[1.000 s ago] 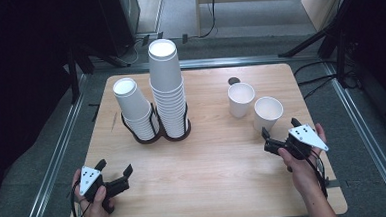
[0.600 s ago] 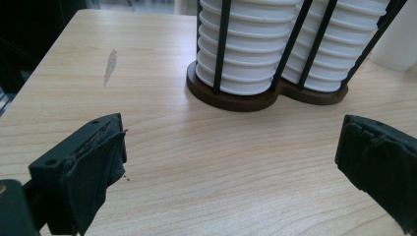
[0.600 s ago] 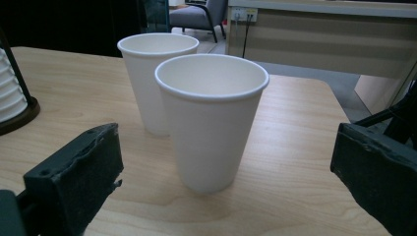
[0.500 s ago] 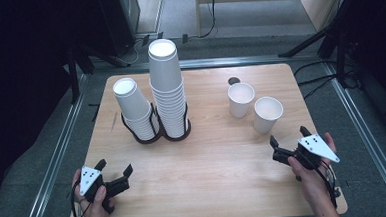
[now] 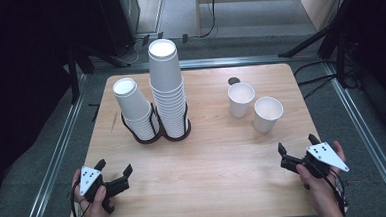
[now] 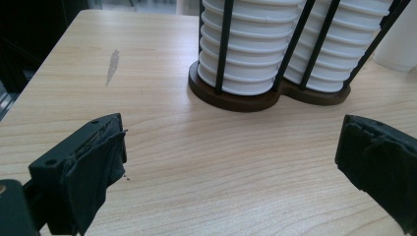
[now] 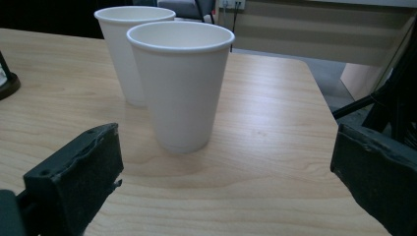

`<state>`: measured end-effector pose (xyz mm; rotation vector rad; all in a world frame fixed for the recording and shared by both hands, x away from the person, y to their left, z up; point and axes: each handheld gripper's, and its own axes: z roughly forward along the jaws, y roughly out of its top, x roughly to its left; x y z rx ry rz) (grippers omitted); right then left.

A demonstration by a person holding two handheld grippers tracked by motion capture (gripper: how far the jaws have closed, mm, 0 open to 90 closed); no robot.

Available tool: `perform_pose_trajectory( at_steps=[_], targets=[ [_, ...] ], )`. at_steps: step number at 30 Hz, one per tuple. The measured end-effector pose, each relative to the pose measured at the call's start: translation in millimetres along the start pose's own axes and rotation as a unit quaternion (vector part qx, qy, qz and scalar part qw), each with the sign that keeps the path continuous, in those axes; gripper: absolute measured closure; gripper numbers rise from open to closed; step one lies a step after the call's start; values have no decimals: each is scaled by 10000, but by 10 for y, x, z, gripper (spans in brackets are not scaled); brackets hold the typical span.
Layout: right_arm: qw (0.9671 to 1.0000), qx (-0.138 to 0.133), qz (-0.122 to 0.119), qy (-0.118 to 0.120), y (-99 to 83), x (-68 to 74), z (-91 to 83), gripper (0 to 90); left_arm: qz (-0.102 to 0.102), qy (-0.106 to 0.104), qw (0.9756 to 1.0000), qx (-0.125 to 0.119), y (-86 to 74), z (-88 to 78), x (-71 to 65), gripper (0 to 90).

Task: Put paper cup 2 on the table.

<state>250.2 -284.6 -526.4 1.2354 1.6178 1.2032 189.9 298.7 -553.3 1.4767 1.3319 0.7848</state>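
The near paper cup (image 7: 180,83) stands upright and open-mouthed on the right half of the tabletop (image 5: 219,167), toward the right edge; judged from its thin white wall, it is light, easily crushed and a little slick, so a gentle pinch across the middle of the wall, below the rolled rim, looks the safest hold; too hard a squeeze would likely buckle it, and a knock would tip it. The right gripper (image 5: 297,150) rests near the front right corner with its jaws spread wide and nothing between them; the cup lies ahead of it, toward the far edge, near but apart, and in the right gripper view it sits roughly centred between the jaws. A second paper cup (image 5: 241,99) stands just beside the first, farther back and toward the middle, the two apart in the high view. Two stacks of cups (image 5: 166,85) rise from a dark wire holder (image 6: 268,96) on the left half. The left gripper (image 5: 115,173) lies at the front left corner, jaws likewise parted and empty, pointed at the holder's base.
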Motion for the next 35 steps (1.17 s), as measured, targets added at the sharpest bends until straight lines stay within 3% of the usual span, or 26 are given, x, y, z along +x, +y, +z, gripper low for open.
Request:
perform_pose_trajectory(
  at_steps=[25, 35],
  targets=[
    [9988, 237, 38, -432, -255, -394, -344, 0, 17, 6, 10000, -5, -2, -2, -6, 0],
    [9980, 332, 107, -534, -313, -477, -427, 0, -17, 0, 10000, -13, 7, 12, 1, 0]
  ],
)
